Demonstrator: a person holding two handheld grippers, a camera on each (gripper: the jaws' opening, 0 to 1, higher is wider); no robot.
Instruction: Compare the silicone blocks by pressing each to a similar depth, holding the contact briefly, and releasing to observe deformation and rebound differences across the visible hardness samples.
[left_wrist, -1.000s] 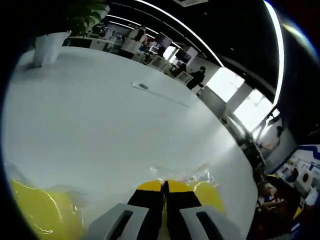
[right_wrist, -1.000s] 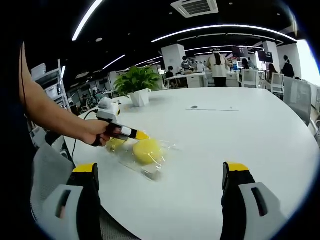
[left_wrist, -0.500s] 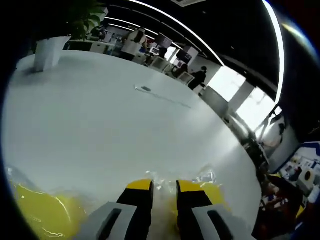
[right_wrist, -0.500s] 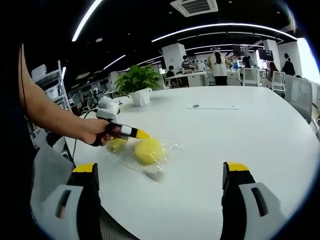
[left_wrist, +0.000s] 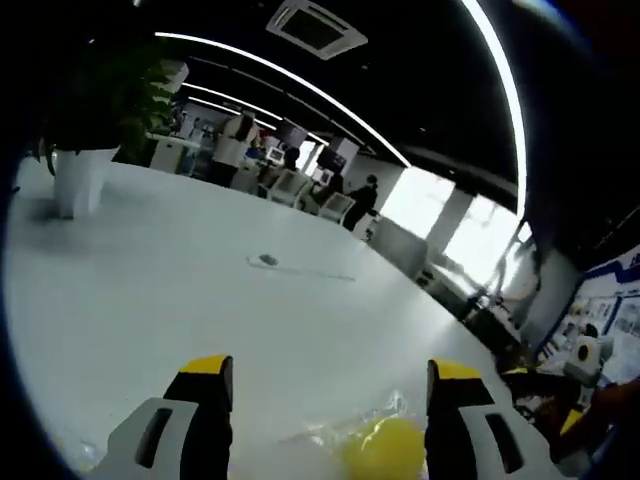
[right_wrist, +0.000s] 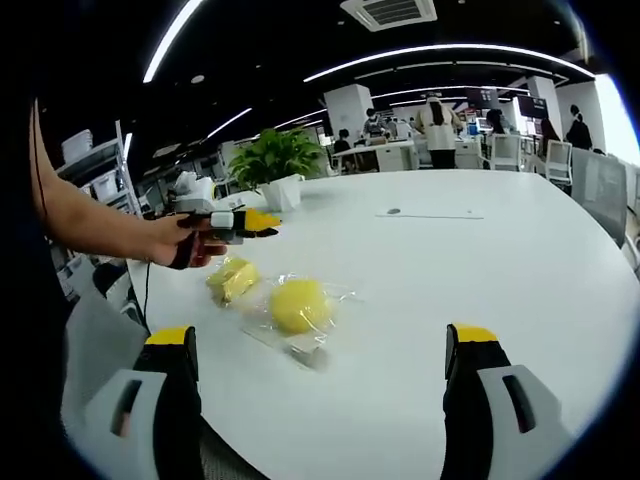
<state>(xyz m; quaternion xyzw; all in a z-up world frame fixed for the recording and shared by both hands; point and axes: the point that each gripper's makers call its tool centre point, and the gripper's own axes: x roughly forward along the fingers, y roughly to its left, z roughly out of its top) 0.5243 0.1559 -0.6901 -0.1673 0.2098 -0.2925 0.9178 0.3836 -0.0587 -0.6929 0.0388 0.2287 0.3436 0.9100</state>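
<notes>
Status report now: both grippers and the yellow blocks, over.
Left gripper open, raised off the blocks. Right gripper open, holding nothing. Round yellow block and second yellow block lie bagged on the white table. Nothing in the way.

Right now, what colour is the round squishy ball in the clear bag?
Yellow. The ball shows best in the right gripper view, lying on the white table.
</notes>
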